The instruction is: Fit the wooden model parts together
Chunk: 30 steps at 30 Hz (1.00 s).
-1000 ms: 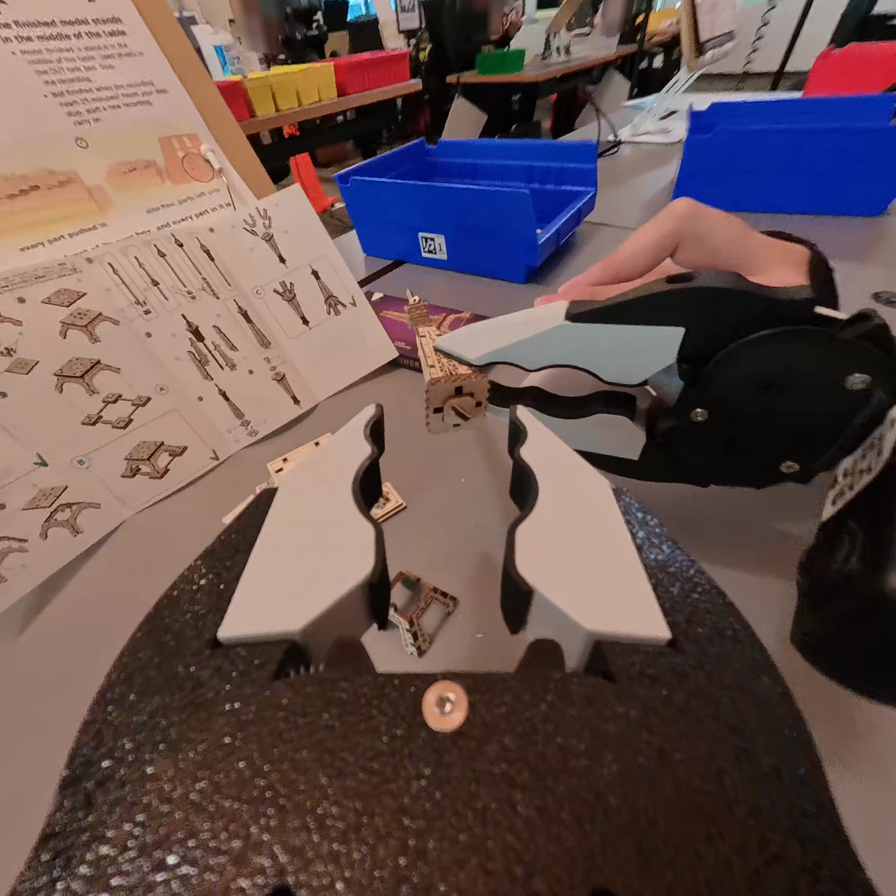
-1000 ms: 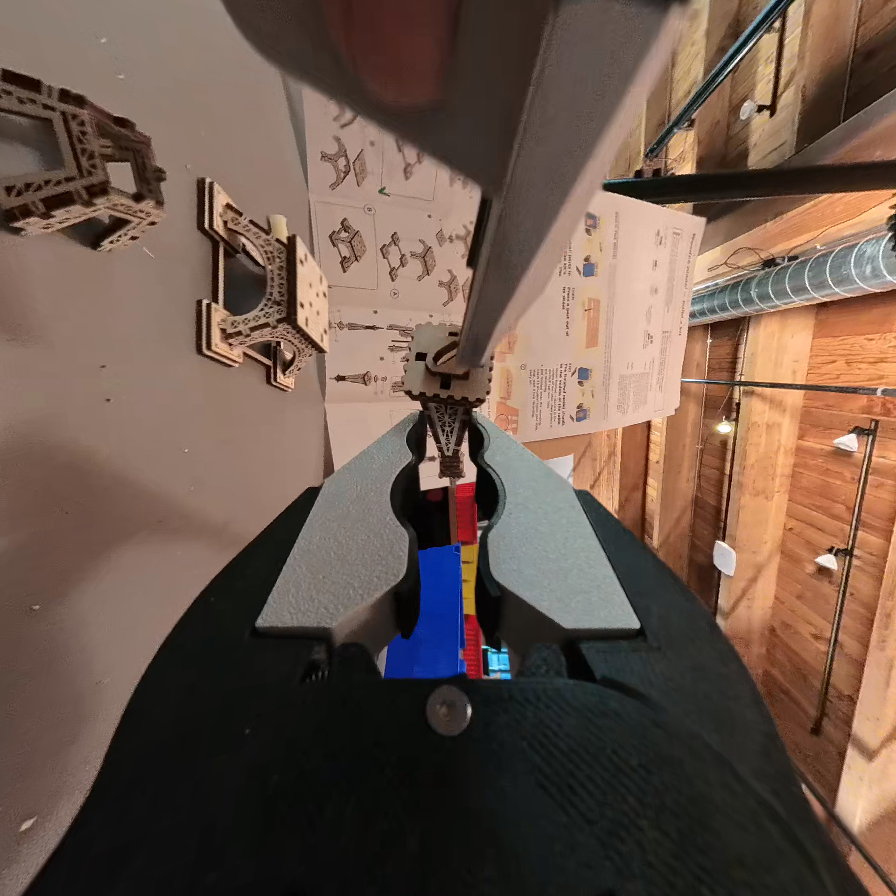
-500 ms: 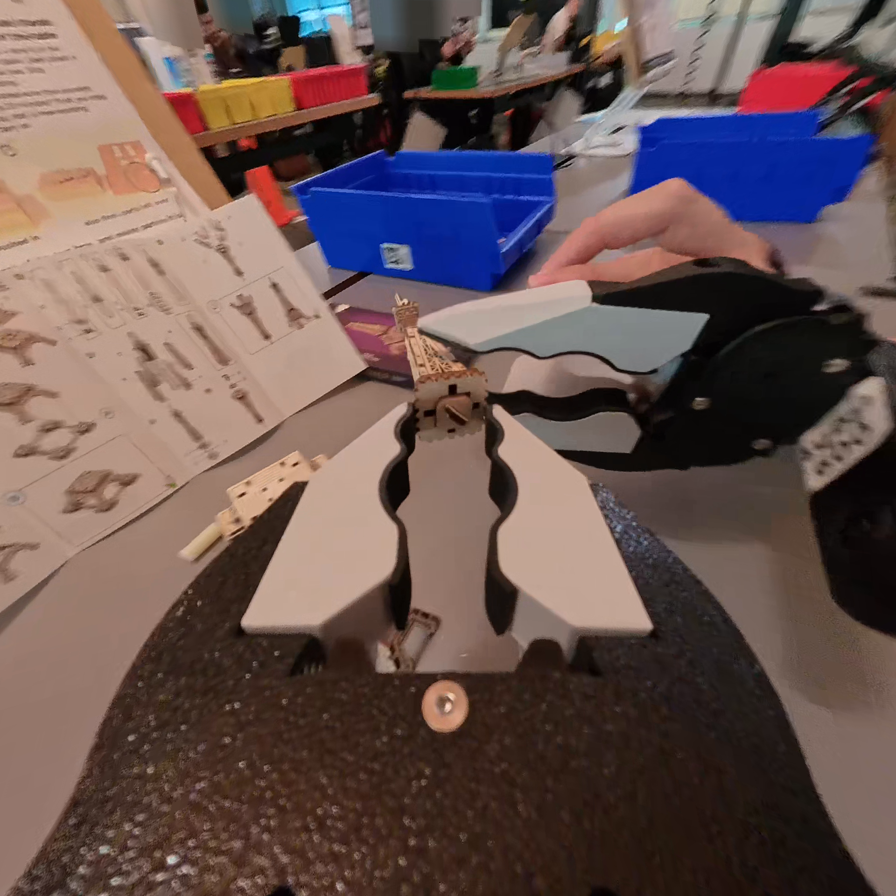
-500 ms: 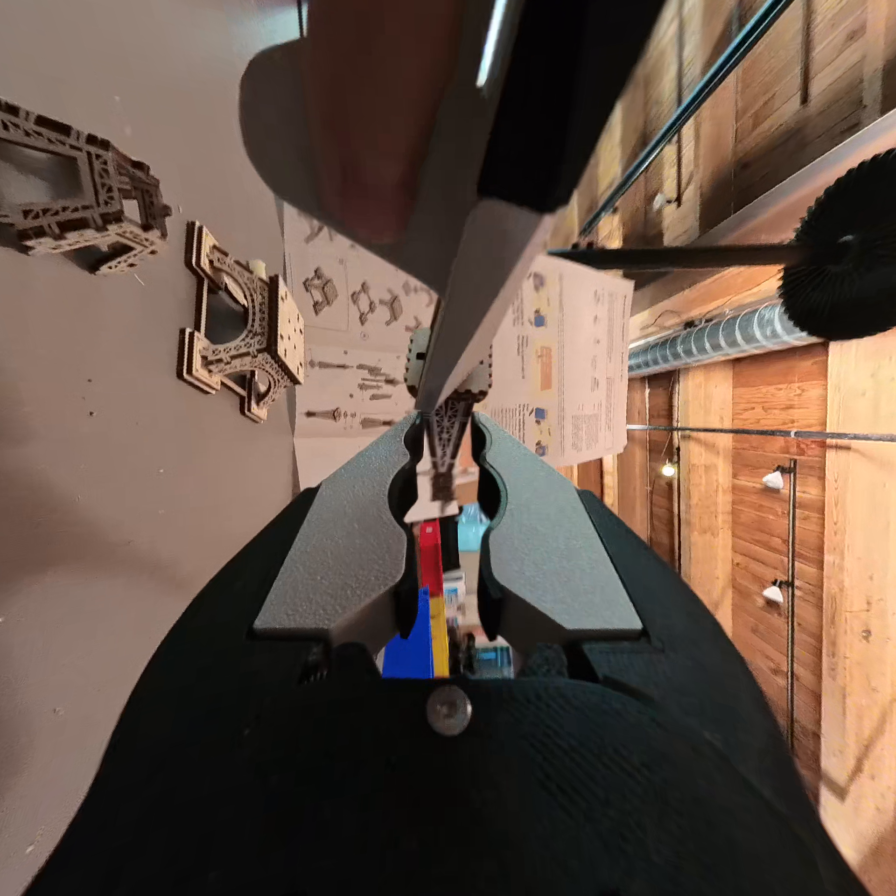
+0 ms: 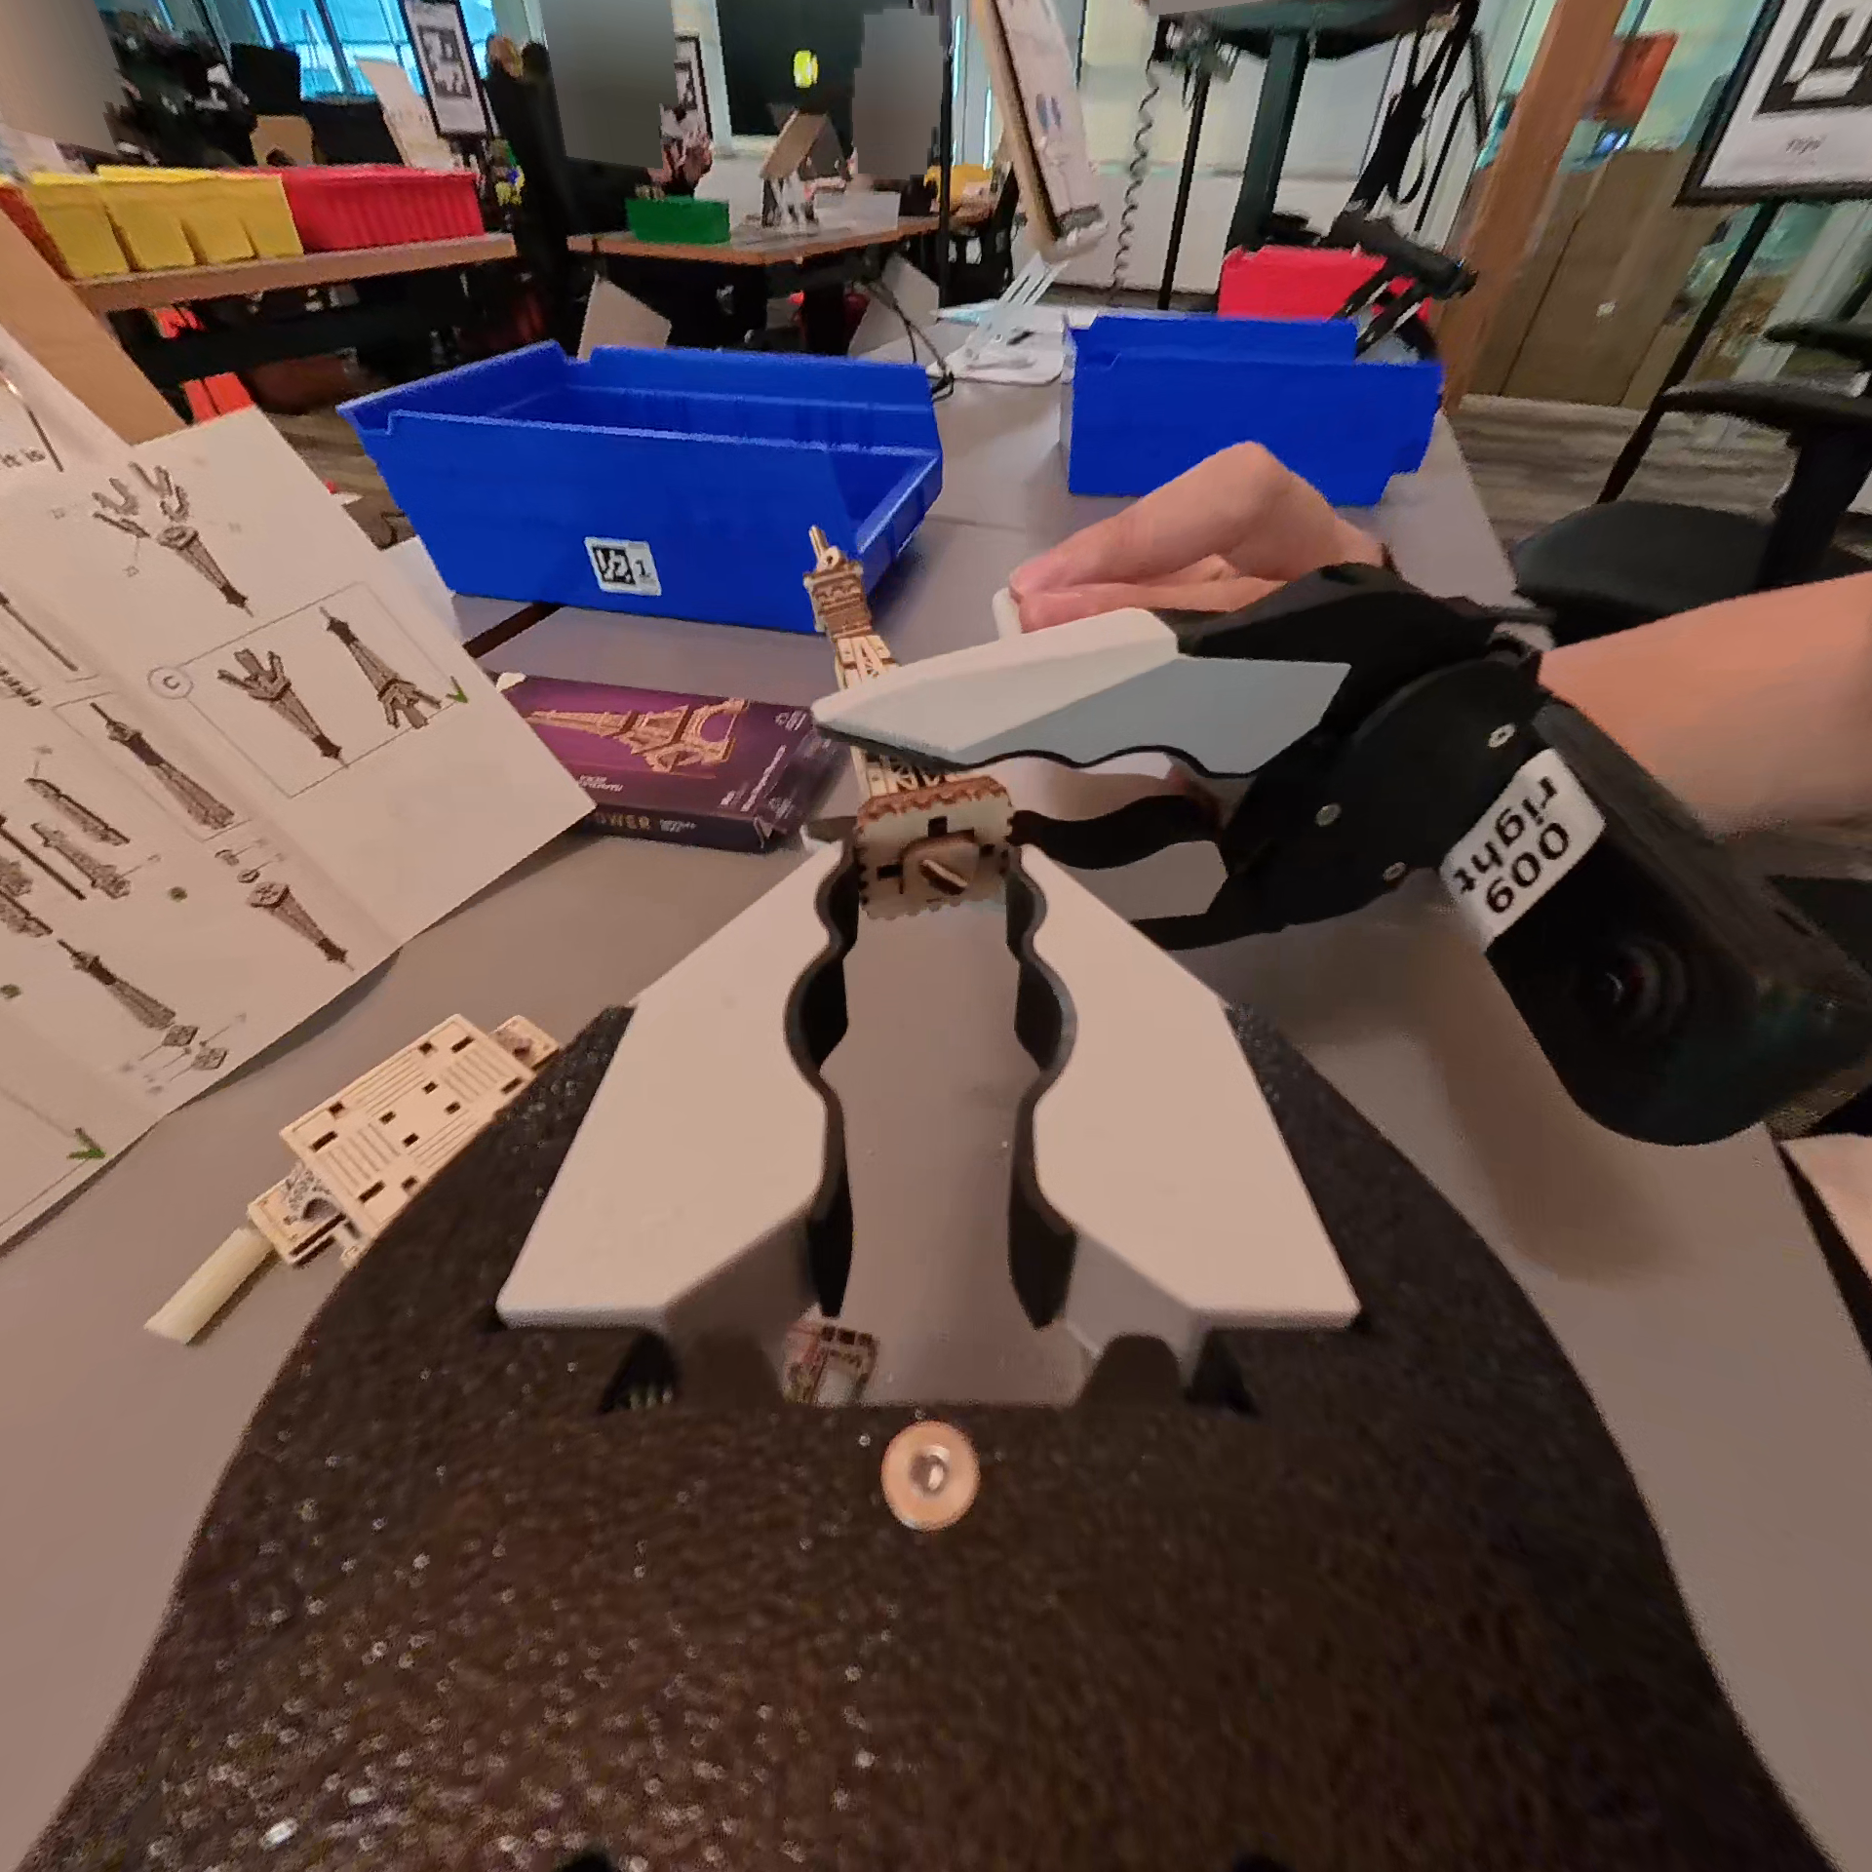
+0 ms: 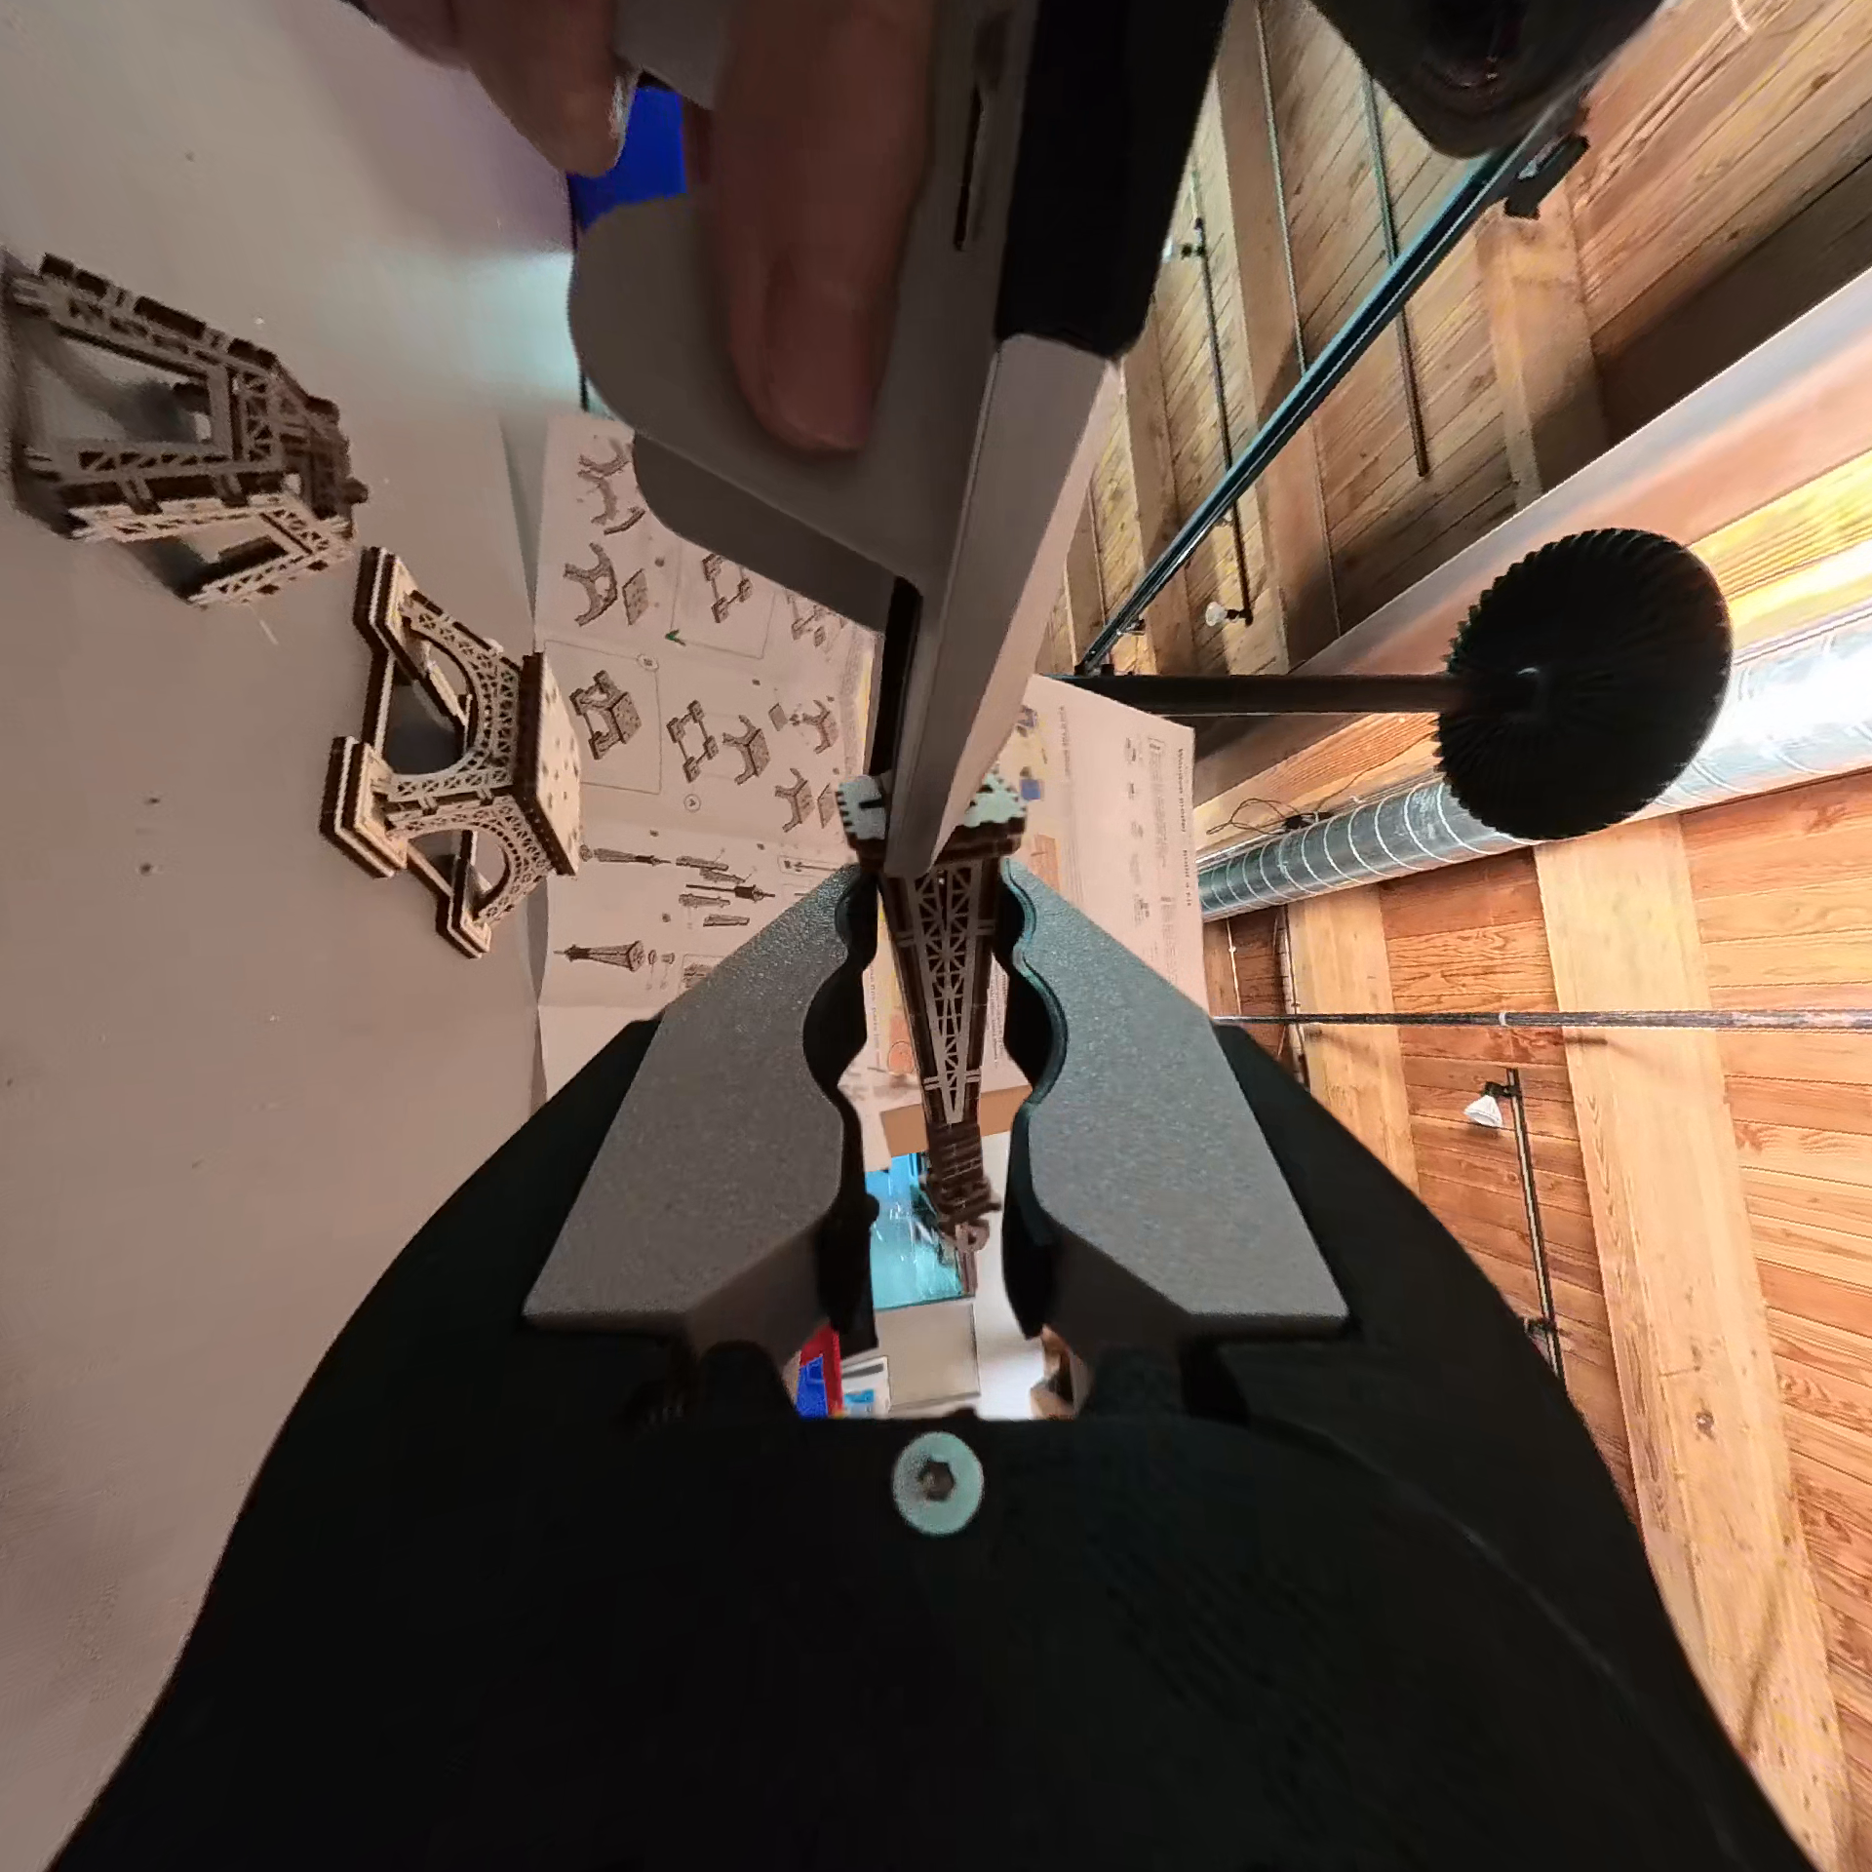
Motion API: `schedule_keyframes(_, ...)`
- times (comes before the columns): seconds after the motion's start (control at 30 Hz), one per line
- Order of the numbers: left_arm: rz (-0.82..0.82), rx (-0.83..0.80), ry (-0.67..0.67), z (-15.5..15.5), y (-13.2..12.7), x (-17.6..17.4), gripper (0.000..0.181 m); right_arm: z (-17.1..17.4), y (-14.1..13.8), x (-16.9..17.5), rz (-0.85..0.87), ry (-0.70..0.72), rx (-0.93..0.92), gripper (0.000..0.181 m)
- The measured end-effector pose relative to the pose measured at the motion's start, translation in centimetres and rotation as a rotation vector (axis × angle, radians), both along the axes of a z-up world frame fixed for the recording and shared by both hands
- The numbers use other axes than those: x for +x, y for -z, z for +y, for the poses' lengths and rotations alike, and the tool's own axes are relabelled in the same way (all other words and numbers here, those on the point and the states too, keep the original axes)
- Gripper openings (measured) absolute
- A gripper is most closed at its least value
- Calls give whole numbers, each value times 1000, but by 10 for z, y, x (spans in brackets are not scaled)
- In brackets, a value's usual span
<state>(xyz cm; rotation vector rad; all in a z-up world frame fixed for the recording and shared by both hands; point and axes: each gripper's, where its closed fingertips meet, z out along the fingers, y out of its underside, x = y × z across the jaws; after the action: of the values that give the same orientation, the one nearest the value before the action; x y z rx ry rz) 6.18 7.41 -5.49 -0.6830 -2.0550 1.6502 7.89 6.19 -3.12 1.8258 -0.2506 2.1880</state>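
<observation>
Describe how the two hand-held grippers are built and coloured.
Each has two light grey fingers with wavy black inner pads on a rounded, speckled black body with a silver screw. The left hand-held gripper and right hand-held gripper look alike. The right also carries a white label and a camera lens.

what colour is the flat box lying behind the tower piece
Purple, with a tower picture printed on it: the flat box shows best in the left wrist view, on the grey table.

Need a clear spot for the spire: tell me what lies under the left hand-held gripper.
Under the left hand-held gripper, between its fingers, only a corner of a lattice wooden frame shows on the grey table; its body hides the rest.
</observation>
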Motion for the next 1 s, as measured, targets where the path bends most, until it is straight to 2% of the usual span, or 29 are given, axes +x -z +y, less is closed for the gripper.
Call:
schedule_keyframes(0.1, -41, 3, -44, -2, 3, 9, 34, -3, 10, 3, 41, 20, 14, 20)
schedule_keyframes(0.2, -60, -15, -72, 8, -1, 25, 38, -13, 22, 1, 64, 77, 39, 20)
schedule_keyframes(0.27, -124, 3, -89, 18, 5, 42, 40, -21, 29, -1, 60, 102, 33, 20)
schedule_keyframes(0.4, -292, 130, -30, 49, 46, 72, 51, -33, 41, -2, 83, 118, 105, 20)
schedule_keyframes(0.53, -381, 267, -2, 62, 83, 95, 51, -49, 47, 1, 96, 137, 181, 20)
schedule_keyframes(0.63, -361, 356, 31, 59, 97, 94, 52, -51, 49, 0, 87, 133, 243, 20)
schedule_keyframes(0.77, -306, 376, 82, 49, 104, 80, 53, -51, 50, -3, 93, 134, 247, 20)
schedule_keyframes(0.9, -366, 382, 88, 44, 111, 76, 50, -50, 51, -5, 92, 117, 279, 19)
schedule_keyframes(1.0, -369, 383, 96, 43, 111, 71, 40, -46, 52, -5, 101, 97, 286, 17)
